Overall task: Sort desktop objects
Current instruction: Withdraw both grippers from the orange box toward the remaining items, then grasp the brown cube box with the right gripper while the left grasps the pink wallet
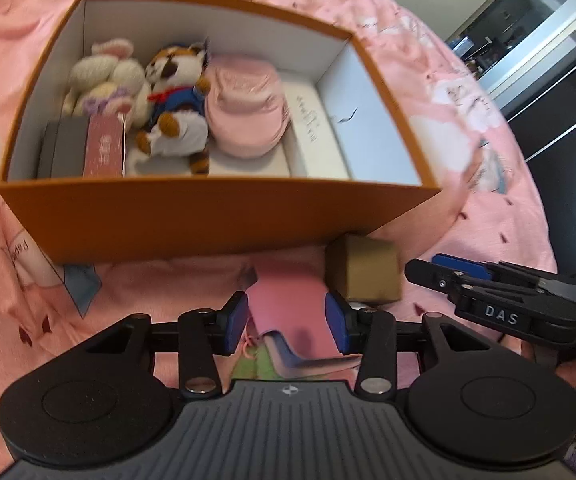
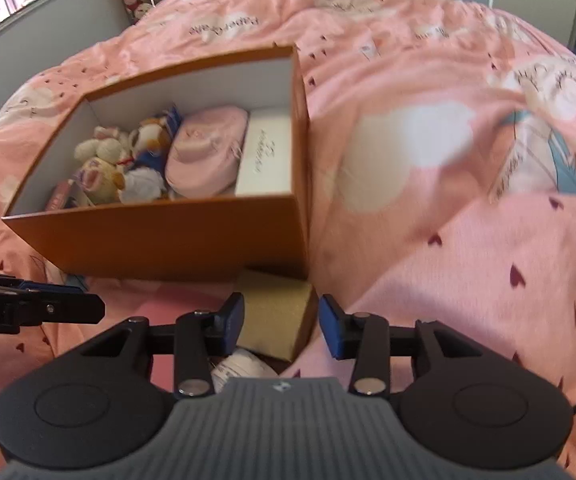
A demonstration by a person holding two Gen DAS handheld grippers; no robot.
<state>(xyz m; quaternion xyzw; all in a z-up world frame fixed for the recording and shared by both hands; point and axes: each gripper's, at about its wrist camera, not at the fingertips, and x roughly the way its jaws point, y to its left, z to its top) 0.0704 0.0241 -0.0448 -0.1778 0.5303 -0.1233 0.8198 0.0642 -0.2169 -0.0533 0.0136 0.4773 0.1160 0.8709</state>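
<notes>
Left gripper (image 1: 286, 323) fingers clamped on pink card (image 1: 288, 292), thin, floppy. Right gripper (image 2: 281, 326) fingers parted around tan box (image 2: 276, 314), rigid, light; orange box (image 2: 160, 228) at 11 o'clock.

The letters "DAS" stand in white on the black right gripper (image 1: 447, 270) at the right edge of the left wrist view. In the right wrist view, "pot.AI" stands on the left gripper (image 2: 88, 304) at the left edge. The script on the pink bedcover (image 2: 427, 240) and on the white box (image 2: 264, 156) is too blurred to read.

L gripper (image 1: 286, 322) pads straddle pink card (image 1: 288, 294) w/ orange box (image 1: 208, 220) ahead.
</notes>
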